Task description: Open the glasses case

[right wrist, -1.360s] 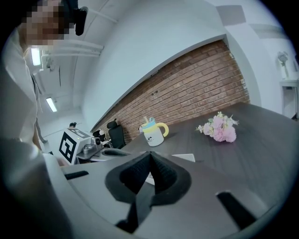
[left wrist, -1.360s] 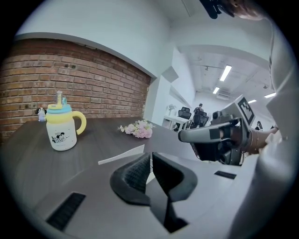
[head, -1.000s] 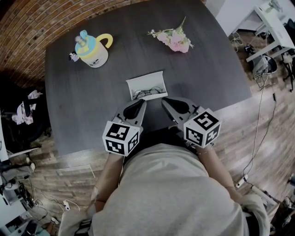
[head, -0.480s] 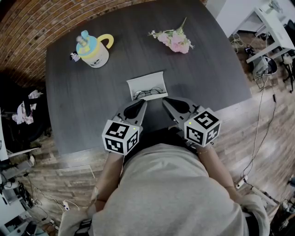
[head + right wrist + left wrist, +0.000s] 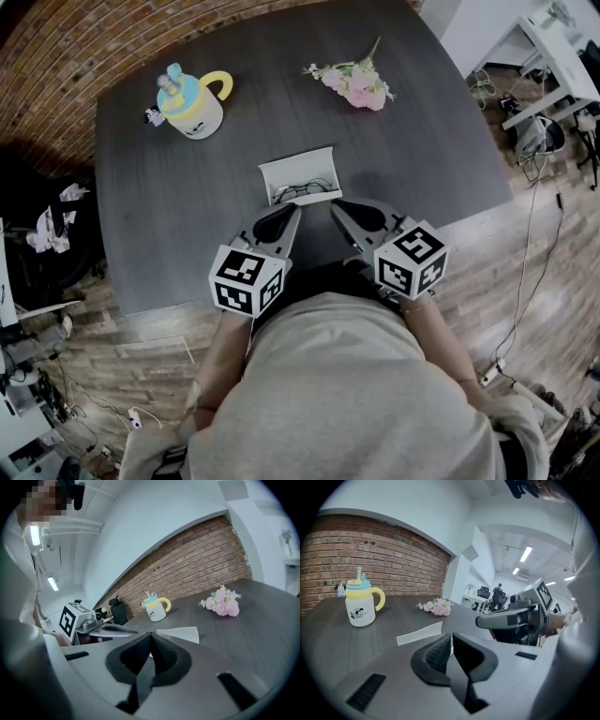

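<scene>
The left gripper (image 5: 292, 209) and the right gripper (image 5: 335, 202) hang side by side over the near edge of the dark desk (image 5: 150, 216), just short of the glasses case (image 5: 298, 176). Each gripper view shows its fingers pressed together tip to tip with nothing between them, and neither gripper touches the case. The white case lies just beyond the fingertips, roughly midway between the two grippers. Its lid (image 5: 292, 161) stands raised along the far side, and a pair of dark-framed spectacles (image 5: 302, 190) lies exposed in the tray. Judged from this arrangement, the opening step is already accomplished and the moment is one of rest at the end of the task. The next move would seem to call for no further grasp, only that both grippers draw back from the case without brushing the upright lid. If the lid had to go wider, a closed fingertip pushing its inner face away, with the other gripper steadying the tray, would probably do. Beyond and to the left of the case, well apart from it, stands a lidded cup with a yellow handle (image 5: 190, 101). Beyond and to the right lies a sprig of pink flowers (image 5: 354, 81).
</scene>
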Action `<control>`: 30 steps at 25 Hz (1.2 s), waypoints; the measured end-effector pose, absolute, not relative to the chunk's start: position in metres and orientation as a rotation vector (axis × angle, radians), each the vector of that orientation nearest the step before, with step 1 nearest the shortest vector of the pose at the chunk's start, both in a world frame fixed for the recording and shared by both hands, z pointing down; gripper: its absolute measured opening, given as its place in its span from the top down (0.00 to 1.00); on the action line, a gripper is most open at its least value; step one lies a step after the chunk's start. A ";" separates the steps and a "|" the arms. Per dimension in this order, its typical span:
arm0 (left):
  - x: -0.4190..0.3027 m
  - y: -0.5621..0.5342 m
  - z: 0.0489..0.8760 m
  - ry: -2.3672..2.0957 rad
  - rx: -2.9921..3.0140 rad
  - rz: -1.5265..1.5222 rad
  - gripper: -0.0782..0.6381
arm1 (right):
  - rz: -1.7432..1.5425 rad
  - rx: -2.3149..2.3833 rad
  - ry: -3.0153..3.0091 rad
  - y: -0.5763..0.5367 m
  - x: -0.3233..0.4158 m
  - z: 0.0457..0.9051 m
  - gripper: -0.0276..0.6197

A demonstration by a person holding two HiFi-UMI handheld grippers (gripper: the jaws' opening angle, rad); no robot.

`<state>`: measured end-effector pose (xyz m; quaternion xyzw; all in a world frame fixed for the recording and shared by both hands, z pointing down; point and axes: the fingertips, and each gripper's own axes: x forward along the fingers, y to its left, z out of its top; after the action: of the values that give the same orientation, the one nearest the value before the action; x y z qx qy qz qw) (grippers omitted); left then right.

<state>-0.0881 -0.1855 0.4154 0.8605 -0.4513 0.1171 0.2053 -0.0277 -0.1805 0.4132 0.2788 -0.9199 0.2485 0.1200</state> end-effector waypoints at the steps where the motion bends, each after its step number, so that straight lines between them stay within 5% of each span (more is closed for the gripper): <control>1: -0.088 -0.185 0.416 -1.261 2.396 0.330 0.84 | 0.725 0.812 -2.689 -0.180 -0.028 0.413 0.95; 30: -0.085 -0.169 0.439 -1.233 2.346 0.447 0.84 | 0.745 0.776 -2.664 -0.168 -0.028 0.423 0.95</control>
<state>-0.0846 -0.1693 0.4395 0.8504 -0.4470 0.1621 0.2252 -0.0280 -0.1684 0.4235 0.2677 -0.9189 0.2570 0.1338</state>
